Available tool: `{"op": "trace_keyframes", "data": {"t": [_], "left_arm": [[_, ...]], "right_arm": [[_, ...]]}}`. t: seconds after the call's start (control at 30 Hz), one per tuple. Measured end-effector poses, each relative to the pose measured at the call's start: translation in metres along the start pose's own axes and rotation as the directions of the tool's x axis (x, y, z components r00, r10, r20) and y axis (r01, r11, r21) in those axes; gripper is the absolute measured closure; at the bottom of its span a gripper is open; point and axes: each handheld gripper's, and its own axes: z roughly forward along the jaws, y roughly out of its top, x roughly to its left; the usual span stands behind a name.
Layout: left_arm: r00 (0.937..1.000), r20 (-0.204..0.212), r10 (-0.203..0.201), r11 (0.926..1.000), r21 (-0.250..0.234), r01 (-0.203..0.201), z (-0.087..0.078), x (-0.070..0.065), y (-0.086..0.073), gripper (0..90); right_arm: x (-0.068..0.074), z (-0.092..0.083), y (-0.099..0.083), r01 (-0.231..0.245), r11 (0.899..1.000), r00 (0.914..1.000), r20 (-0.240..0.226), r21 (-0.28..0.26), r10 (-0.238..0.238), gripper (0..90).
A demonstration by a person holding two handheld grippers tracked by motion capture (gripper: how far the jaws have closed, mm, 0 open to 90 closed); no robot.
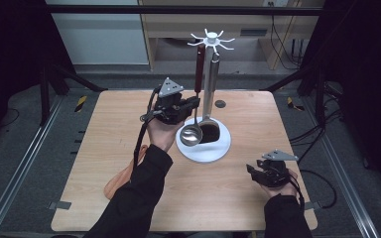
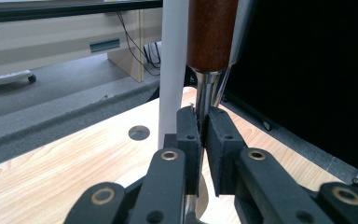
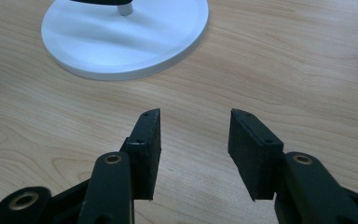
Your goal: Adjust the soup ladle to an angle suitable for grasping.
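A white utensil rack (image 1: 204,151) stands on the wooden table, with a round base, a pole and hooks at its top (image 1: 211,39). From the hooks hangs a ladle (image 1: 191,134) with a brown wooden handle (image 2: 212,32). My left gripper (image 1: 194,103) is shut on the ladle's thin metal stem just below the handle, and the pads (image 2: 189,126) pinch it from both sides. A steel-handled utensil (image 1: 211,82) with a dark head hangs beside it. My right gripper (image 1: 252,171) rests at the front right, open, with bare table between its jaws (image 3: 195,126).
An orange flat utensil (image 1: 116,182) lies on the table at the front left, partly under the left sleeve. A small round hole (image 1: 220,104) sits in the tabletop behind the rack. The rack's white base (image 3: 135,42) lies ahead of the right gripper.
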Motion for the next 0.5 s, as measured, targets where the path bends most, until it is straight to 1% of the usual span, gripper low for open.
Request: {"op": "trace_keyframes", "data": {"t": [0.3, 0.5], "left_arm": [[0.9998, -0.021, -0.007, 1.0, -0.006, 0.007, 0.0011, 0.0028, -0.0004, 82.1], [0.9997, -0.021, -0.01, 0.9999, -0.012, 0.01, 0.0034, 0.0033, -0.001, 81.9]], "right_arm": [[0.0, 0.0001, 0.0, 0.002, 1.0, 1.0, 0.002, -0.001, -0.002, 53.7], [-0.0001, 0.0002, 0.0001, 0.003, 1.0, 1.0, 0.002, 0.0, -0.003, 53.8]]}}
